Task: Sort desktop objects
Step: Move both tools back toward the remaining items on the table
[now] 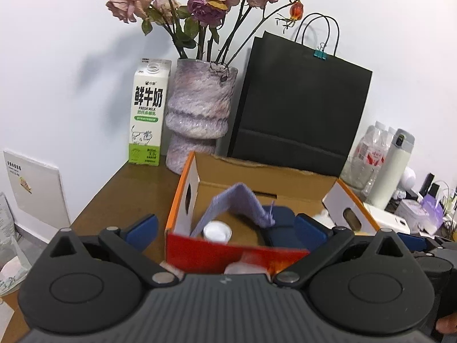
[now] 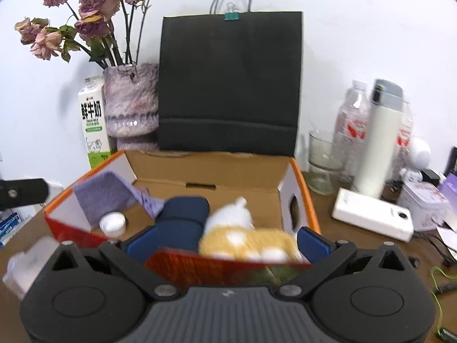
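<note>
An open cardboard box with orange and red outer walls stands on the brown desk. Inside it lie a lavender cloth, a white-capped bottle and a dark blue object. The right wrist view shows the same box with the cloth, the bottle, the blue object and a yellow and white plush toy. My left gripper is open, its jaws wide near the box's front left corner. My right gripper is open over the front wall, nothing pressed between its pads.
Behind the box stand a milk carton, a marbled vase of dried roses and a black paper bag. To the right are water bottles, a white flask, a glass, a white power bank and small clutter.
</note>
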`<control>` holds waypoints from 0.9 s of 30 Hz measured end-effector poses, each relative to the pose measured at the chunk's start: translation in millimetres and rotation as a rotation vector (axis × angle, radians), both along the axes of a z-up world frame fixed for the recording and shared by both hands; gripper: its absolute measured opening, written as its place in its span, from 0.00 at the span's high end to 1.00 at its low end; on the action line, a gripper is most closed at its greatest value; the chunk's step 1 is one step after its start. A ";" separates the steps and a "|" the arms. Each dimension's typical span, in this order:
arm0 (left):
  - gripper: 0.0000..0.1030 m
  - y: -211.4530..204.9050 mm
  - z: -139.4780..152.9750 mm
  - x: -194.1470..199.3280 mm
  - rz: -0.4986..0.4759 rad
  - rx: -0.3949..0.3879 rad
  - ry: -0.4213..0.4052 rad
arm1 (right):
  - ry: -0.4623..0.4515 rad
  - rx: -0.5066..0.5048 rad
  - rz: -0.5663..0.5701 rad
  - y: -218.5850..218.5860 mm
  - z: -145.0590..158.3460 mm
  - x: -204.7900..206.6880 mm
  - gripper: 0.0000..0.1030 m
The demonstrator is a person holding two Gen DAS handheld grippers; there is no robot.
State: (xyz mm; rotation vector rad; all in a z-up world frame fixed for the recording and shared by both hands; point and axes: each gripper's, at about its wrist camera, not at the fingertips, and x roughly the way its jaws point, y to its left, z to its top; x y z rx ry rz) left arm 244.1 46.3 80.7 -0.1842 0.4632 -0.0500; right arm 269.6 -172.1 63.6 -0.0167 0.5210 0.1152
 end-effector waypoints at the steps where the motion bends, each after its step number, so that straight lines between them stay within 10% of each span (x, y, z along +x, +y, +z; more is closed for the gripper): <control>1: 0.00 0.3 -1.3 -5.1 -0.001 0.001 0.002 | 0.009 0.002 -0.006 -4.0 -2.1 -5.1 0.00; 27: 0.00 -11.9 -44.2 -68.3 -0.020 0.098 -0.074 | 0.100 0.013 -0.059 -33.8 -53.8 -56.7 0.00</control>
